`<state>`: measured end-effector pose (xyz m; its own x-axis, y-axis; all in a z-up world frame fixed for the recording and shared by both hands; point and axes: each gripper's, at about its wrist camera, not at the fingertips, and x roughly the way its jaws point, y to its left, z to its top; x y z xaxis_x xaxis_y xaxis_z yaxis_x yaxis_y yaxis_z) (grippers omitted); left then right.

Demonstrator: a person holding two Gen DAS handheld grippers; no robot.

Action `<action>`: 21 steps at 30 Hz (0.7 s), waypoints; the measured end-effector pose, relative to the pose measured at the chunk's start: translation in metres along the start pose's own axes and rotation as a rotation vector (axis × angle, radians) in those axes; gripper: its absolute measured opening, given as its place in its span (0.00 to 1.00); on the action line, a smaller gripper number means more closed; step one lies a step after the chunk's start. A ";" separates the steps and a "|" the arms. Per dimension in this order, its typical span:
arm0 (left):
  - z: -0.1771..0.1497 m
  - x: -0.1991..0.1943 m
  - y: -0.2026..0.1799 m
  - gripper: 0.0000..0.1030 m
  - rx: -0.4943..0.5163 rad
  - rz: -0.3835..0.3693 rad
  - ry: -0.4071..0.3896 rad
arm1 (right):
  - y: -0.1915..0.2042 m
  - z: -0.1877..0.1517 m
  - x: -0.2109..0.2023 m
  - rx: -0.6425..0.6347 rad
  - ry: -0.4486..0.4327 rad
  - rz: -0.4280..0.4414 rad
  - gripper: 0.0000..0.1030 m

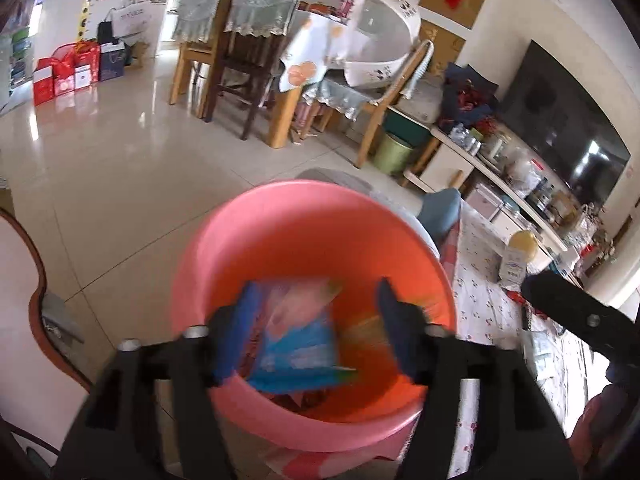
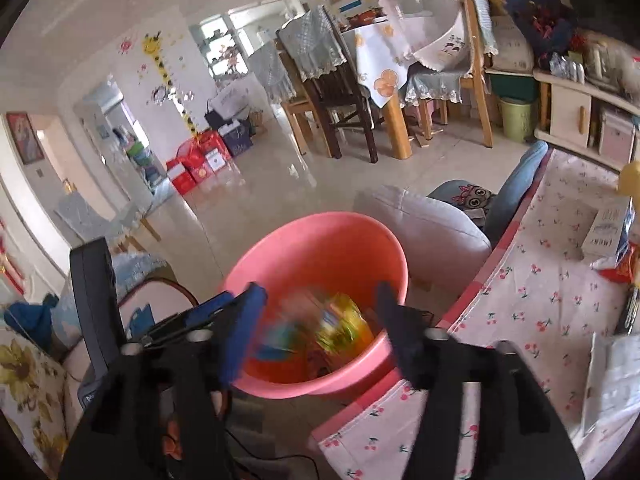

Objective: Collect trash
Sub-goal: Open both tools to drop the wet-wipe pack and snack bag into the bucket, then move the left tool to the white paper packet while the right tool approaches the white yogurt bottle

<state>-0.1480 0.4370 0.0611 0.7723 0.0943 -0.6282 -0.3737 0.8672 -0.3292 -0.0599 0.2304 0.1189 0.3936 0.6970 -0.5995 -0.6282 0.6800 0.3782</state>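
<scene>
Both my left gripper (image 1: 314, 328) and right gripper (image 2: 318, 332) gape over the pink bucket (image 1: 280, 240); the blue packet (image 1: 298, 344) and yellow wrapper (image 2: 340, 322) could still bounce out if I pull away carelessly.

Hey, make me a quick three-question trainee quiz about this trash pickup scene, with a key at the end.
1. True or false: the left tool is clamped on the blue packet.
2. The pink bucket stands: A) on the dining table, B) on the floor beside the cherry-print cloth, C) on a chair.
3. Fill in: the blurred wrapper seen between the right tool's fingers is mostly ____.

Key:
1. False: its fingers stand apart, and the packet is inside the bucket.
2. B.
3. Yellow: the yellow wrapper is in the bucket.
</scene>
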 end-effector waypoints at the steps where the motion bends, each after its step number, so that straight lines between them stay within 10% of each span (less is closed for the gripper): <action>1: 0.000 -0.004 0.002 0.72 0.002 0.005 -0.013 | -0.001 -0.003 -0.003 0.012 -0.008 -0.010 0.71; 21: -0.026 -0.048 -0.068 0.90 0.134 -0.071 -0.050 | -0.048 -0.046 -0.106 -0.013 -0.101 -0.414 0.86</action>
<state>-0.1732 0.3612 0.0957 0.8203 0.0521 -0.5696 -0.2482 0.9297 -0.2723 -0.1020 0.1135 0.1317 0.6774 0.3851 -0.6267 -0.4117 0.9045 0.1108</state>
